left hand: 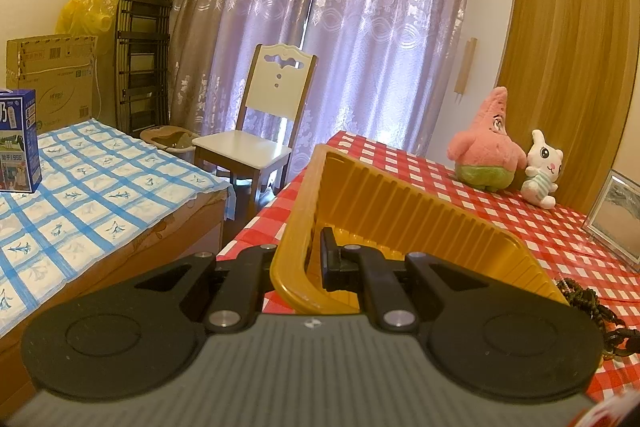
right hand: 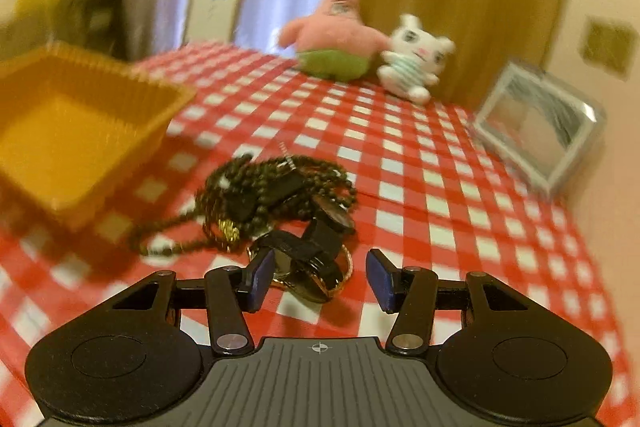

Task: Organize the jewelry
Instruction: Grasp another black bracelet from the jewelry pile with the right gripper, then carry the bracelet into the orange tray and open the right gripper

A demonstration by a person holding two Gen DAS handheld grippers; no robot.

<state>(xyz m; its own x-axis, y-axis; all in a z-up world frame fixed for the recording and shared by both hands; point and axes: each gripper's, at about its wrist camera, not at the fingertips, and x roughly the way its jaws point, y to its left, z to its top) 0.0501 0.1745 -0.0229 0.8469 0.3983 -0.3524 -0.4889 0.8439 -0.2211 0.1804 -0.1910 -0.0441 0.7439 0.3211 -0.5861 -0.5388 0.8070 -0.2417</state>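
The left tool (left hand: 308,263) was clamped on the near wall of the yellow tray (left hand: 400,195), tipping it so its far side stood raised off the desk (left hand: 520,227), probably to hold the tray steady and angled for loading. The right tool (right hand: 320,279) hung with its jaws partly apart and nothing between the pads, pointing down at the jewelry (right hand: 276,203). That tangle of dark bead strands, with a watch (right hand: 312,259) lying nearest, sat on the desk just ahead of the right tool, with the tray ahead to its left. No jewelry showed in the tray. The watch looked like the likeliest next pick.
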